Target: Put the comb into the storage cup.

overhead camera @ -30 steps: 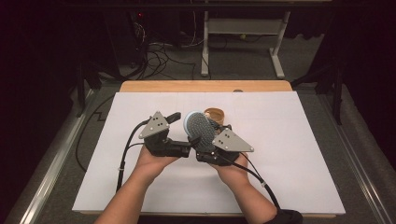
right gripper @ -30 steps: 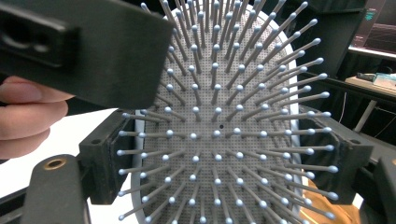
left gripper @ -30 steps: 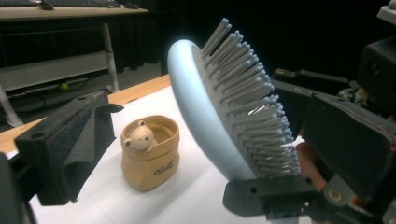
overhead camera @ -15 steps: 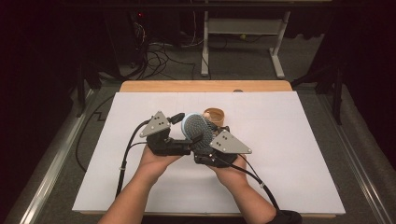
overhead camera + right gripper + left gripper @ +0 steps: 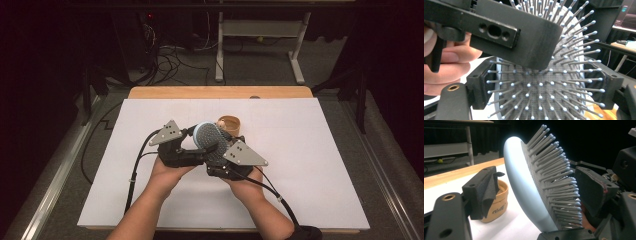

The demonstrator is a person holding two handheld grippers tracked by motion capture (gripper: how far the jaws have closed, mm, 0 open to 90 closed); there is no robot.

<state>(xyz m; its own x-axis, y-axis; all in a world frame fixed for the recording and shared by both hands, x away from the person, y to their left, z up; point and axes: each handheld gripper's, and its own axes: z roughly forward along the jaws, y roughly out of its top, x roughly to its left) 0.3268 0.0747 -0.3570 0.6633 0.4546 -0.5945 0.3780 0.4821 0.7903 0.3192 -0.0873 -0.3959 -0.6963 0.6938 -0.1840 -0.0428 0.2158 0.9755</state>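
Note:
A pale blue hairbrush [image 5: 206, 135] with grey bristles is held above the white sheet, between both hands. My right gripper [image 5: 544, 85] is shut on the brush head [image 5: 541, 100], one jaw on each side rim, with the bristles facing its camera. My left gripper [image 5: 536, 192] straddles the same head [image 5: 524, 185] front to back, and its jaws have just been closing. One of its fingers [image 5: 594, 187] meets the bristle tips. The other pad [image 5: 484, 192] stands just off the smooth back. In the high view the left gripper [image 5: 197, 142] and right gripper [image 5: 214, 150] sit side by side.
A small tan cup [image 5: 230, 124] stands on the white sheet [image 5: 310, 150] just behind the brush, also seen past the left jaw as the cup [image 5: 497, 205]. A wooden table edge [image 5: 220, 92] runs along the back. Cables [image 5: 170, 60] and a white frame [image 5: 260, 30] lie beyond.
The left gripper's jaws have narrowed around the brush head, one now reaching the bristle tips. Both hands and the brush have stayed in place.

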